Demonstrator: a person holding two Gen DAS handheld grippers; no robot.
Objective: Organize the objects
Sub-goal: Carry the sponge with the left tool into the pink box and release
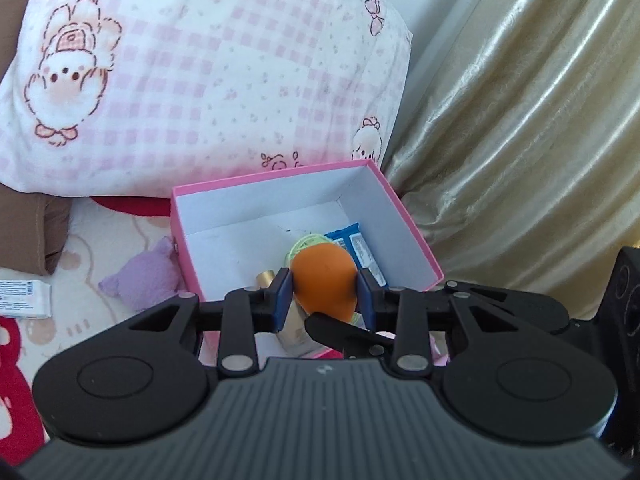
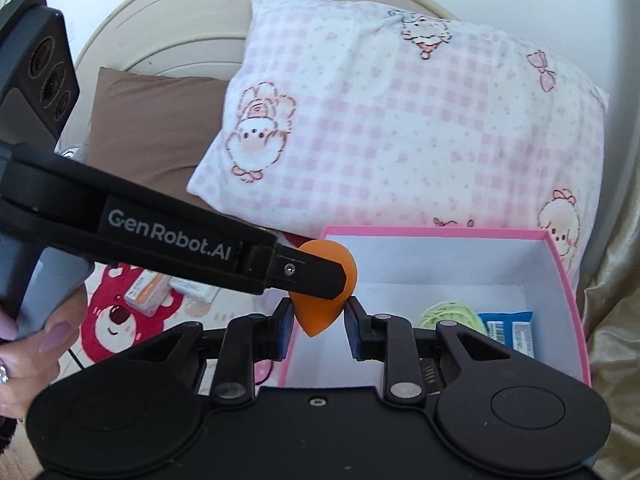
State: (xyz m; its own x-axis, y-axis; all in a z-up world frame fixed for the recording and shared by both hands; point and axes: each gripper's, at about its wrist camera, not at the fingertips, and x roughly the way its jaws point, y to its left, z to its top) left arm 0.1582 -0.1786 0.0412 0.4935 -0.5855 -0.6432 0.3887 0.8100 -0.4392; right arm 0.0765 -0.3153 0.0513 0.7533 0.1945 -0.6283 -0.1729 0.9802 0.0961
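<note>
Bed (image 1: 120, 232), orange sponge (image 1: 324, 284) between left fingers (image 1: 285, 300)

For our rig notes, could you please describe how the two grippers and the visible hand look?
Both the left gripper and right gripper are black linkages with blue pads and silver pivot pins. The left has a ribbed grey body and white GenRobot.AI lettering on its side. The left hand wears pale lilac nail polish and a ring.
</note>
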